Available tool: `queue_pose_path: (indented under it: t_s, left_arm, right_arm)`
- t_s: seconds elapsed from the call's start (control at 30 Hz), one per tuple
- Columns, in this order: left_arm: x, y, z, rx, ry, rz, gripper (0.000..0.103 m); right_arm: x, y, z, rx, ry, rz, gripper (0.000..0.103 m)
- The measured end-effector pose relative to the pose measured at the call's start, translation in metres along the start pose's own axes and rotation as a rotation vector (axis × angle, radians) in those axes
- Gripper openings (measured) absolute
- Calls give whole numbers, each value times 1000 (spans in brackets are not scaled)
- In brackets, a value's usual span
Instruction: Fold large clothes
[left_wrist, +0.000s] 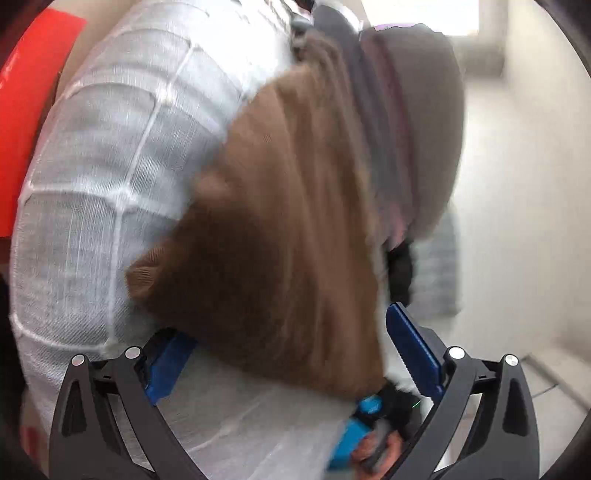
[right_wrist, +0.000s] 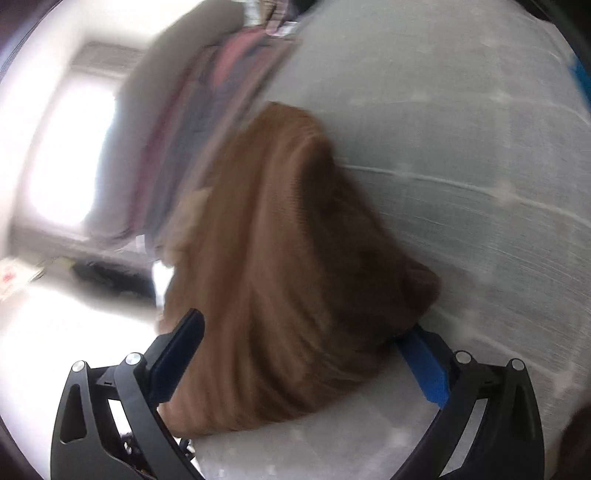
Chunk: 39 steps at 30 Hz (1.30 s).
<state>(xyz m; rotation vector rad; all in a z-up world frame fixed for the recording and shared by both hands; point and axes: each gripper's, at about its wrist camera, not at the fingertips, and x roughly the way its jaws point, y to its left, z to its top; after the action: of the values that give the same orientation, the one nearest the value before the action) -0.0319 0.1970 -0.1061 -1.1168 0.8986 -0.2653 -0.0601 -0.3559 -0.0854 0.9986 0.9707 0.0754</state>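
- The brown sweater lies bunched on the grey quilt, straight ahead of both grippers, long axis running away from them.
- The left gripper is spread wide, grasping nothing.
- The right gripper is also released; sweater lies between its fingers, equally near.

The left wrist view looked forward and somewhat down along its gripper's fingers, very close over a brown knit garment on a pale checked cover. The right wrist view faced the same way from the other side, equally near. Both shared the garment, the cover and a blurred clothes pile beyond.
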Motion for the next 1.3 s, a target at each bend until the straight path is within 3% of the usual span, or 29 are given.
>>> queue_pose_path:
  t_s: [0.1,0.2,0.3,0.43,0.47,0.53,0.57,0.6,0.67,0.83,0.93,1.07,1.17,1.2,1.23,1.27,1.3]
  left_arm:
    - [4,-6,-4,65,16,27,95]
    - [11,-10,9,6,-21,31,95]
    - [17,-12,16,-19,-48,45,95]
    - [25,-19,9,56,-45,90,95]
    - [26,-19,9,55,-44,101,90]
    - [26,-16,14,34,-39,153,66]
    - [25,-12,18,18,-29,143,48]
    - [21,-7,21,9,-15,130,29]
    - [17,-4,25,-8,5,105,23]
    - [0,-36,20,100,11,97,14]
    - [-22,-58,17,151,15,76,12]
    - [-69,-70,14,179,-30,39,11]
    - [-85,-58,19,158,-27,66,12]
    - [-76,-47,22,155,9,102,15]
    - [-60,-43,25,144,39,132,17]
    - [-50,-28,28,116,66,182,21]
    - [-47,-8,31,77,69,197,25]
  right_arm:
    - [0,-13,-2,0,-1,3,96]
    - [1,-17,-1,11,-2,-6,98]
    - [10,-17,7,46,17,55,98]
    - [14,-25,15,68,20,85,98]
    - [14,-25,14,58,10,85,98]
    - [15,-22,10,27,14,73,98]
    - [17,-17,12,27,18,67,97]
    - [15,-19,13,44,9,68,92]
    - [13,-18,14,39,-4,33,47]
    - [-9,-15,3,38,-40,121,26]
    - [-36,-5,-15,13,-60,201,23]
    - [-61,6,-48,-32,-20,276,23]
    - [-65,2,-69,-49,25,233,31]
    - [-59,-3,-70,-40,47,187,49]
    - [-50,-12,-66,-3,66,140,81]
    - [-41,-19,-62,43,84,108,91]
    - [-31,-28,-57,92,109,77,92]
